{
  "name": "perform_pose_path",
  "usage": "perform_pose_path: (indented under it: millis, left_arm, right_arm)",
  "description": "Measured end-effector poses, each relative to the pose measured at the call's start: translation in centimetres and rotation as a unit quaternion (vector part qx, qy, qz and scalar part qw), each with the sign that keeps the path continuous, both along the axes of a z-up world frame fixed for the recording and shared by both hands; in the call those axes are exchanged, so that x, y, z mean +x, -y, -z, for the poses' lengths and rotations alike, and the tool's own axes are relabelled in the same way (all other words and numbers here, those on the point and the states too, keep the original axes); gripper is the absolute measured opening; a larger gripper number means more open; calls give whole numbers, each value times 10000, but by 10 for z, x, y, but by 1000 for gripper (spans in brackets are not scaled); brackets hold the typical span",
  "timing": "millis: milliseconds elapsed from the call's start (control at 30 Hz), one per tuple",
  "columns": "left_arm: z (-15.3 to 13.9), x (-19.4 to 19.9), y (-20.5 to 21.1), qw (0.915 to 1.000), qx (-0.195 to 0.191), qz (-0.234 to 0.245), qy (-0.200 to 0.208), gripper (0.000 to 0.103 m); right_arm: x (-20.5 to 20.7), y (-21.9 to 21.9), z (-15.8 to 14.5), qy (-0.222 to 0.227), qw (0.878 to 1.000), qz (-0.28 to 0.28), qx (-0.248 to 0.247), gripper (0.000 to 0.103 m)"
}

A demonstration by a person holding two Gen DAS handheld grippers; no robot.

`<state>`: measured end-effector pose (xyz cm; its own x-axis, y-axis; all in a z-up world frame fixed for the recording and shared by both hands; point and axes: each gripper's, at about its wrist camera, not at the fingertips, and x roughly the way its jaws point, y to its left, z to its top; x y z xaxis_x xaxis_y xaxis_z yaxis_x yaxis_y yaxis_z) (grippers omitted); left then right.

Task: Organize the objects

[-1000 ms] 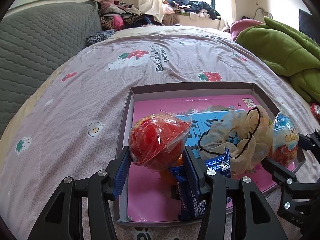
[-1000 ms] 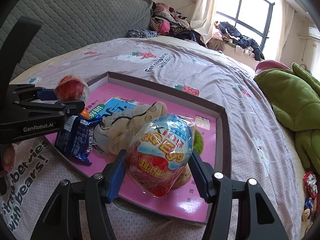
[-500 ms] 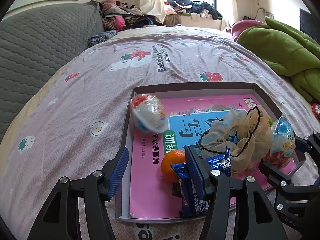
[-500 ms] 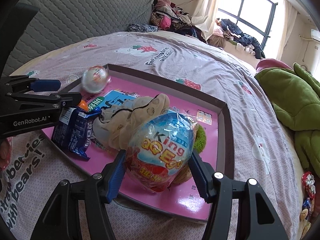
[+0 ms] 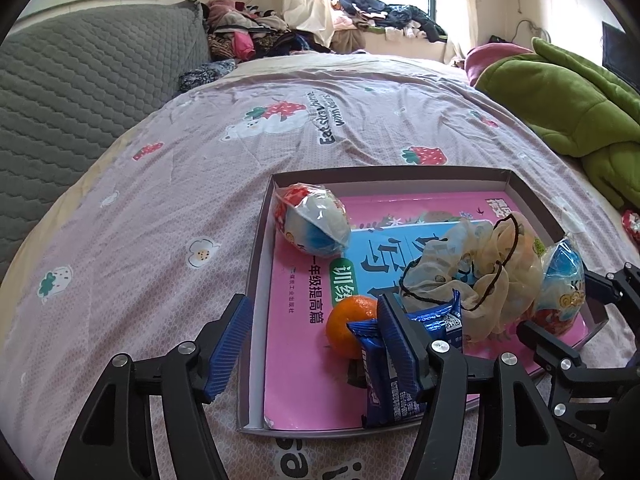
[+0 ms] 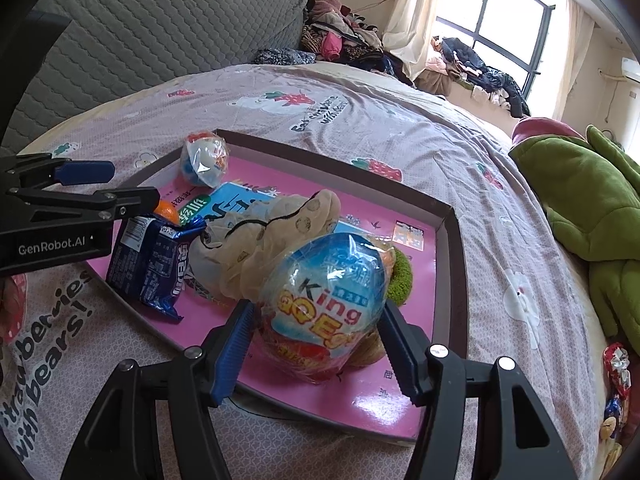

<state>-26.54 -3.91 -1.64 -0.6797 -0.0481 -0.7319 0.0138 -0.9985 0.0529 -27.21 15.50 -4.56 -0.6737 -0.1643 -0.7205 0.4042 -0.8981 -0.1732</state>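
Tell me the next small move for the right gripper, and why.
Probably lower the right gripper a little and open it. It is shut on the blue egg, which already hangs over the tray, near its front edge. The left gripper is open, and its egg lies in the tray's far corner.

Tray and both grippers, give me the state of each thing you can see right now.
Left gripper: open, empty.
Right gripper: shut on blue egg.
Red-and-white egg: lying in tray's far left corner.
Tray: on bed, holding items.
Orange: in tray, beside blue packet.
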Motion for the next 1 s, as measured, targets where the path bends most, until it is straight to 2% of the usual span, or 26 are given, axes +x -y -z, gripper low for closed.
perform_pose_path:
  millis: [567, 1000]
  left_arm:
    - [-11, 11, 2, 9998, -29, -112, -143, 71]
    - [-30, 24, -3, 9994, -74, -156, -292, 75]
  right_arm:
    - [7, -2, -15, -147, 9997, -49, -174, 64]
    - [17, -4, -35, -328, 9987, -52, -392, 64]
